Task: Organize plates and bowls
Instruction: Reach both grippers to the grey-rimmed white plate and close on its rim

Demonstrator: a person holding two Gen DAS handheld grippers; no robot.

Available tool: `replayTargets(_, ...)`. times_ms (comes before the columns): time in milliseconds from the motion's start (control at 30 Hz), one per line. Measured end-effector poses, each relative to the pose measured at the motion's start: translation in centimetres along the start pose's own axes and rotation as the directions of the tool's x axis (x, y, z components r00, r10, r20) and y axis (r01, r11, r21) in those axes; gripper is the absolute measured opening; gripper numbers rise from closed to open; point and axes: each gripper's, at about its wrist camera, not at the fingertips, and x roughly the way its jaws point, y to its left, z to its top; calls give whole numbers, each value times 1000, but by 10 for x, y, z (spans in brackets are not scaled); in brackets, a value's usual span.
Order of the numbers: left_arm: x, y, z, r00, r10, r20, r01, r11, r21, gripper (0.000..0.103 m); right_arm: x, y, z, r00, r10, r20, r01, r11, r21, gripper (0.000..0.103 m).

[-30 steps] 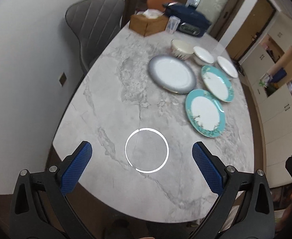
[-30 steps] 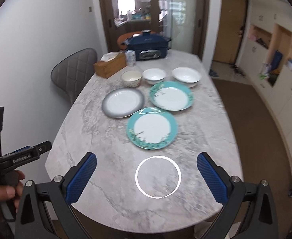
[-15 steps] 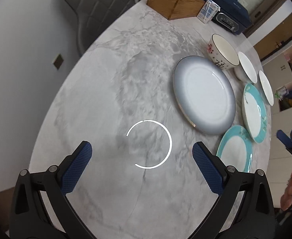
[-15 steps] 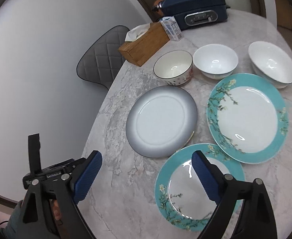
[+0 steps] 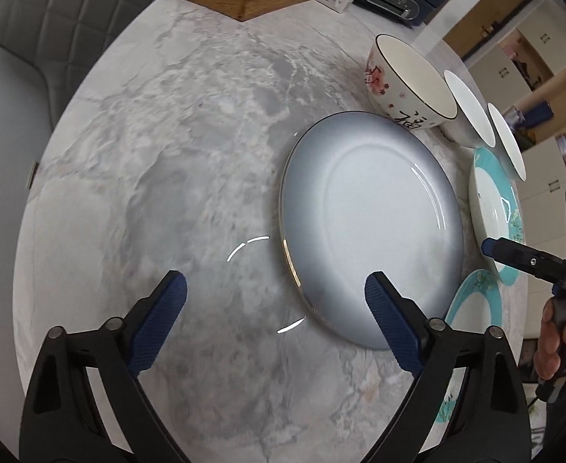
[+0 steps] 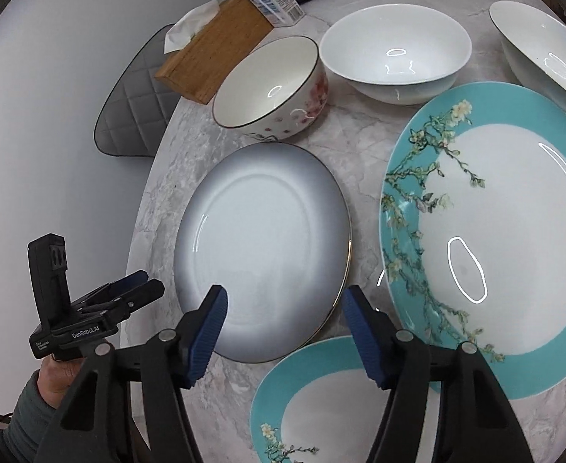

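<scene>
Round glossy grey-rimmed plate (image 6: 261, 249), marble table (image 5: 174, 146)

Left gripper (image 5: 275, 301): pointing steeply down, jaws apart, just been closing, nothing between pads. Blue pads (image 5: 159, 324) clear of any surface. Hand (image 6: 57, 376) grips its handle at near left in right wrist view, grey sleeve (image 6: 20, 416) below it.

Right gripper (image 6: 283, 324): tilted down, jaws narrower, just been closing, nothing clamped between them. Its hand (image 5: 556, 339) at near right edge in left wrist view, fingers wrapped round handle.
</scene>
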Motion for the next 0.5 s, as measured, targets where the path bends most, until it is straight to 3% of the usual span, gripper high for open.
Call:
replayTargets(133, 22, -5, 15, 999, -12, -53, 15, 999, 40, 70, 12, -9, 12, 1000, 2, -16, -2, 1000, 24, 61)
replayTargets(233, 31, -11, 25, 999, -11, -50, 14, 998, 63, 68, 18, -10, 15, 1000, 12, -23, -12, 1000, 15, 61)
replayTargets(333, 37, -17, 31, 995, -65, -72, 70, 995, 69, 38, 21, -8, 17, 1000, 18, -24, -18, 1000, -6, 60)
replayTargets(500, 45, -24, 38, 995, -17, -97, 26, 995, 93, 33, 23, -9, 19, 999, 4, -38, -5, 1000, -27, 55)
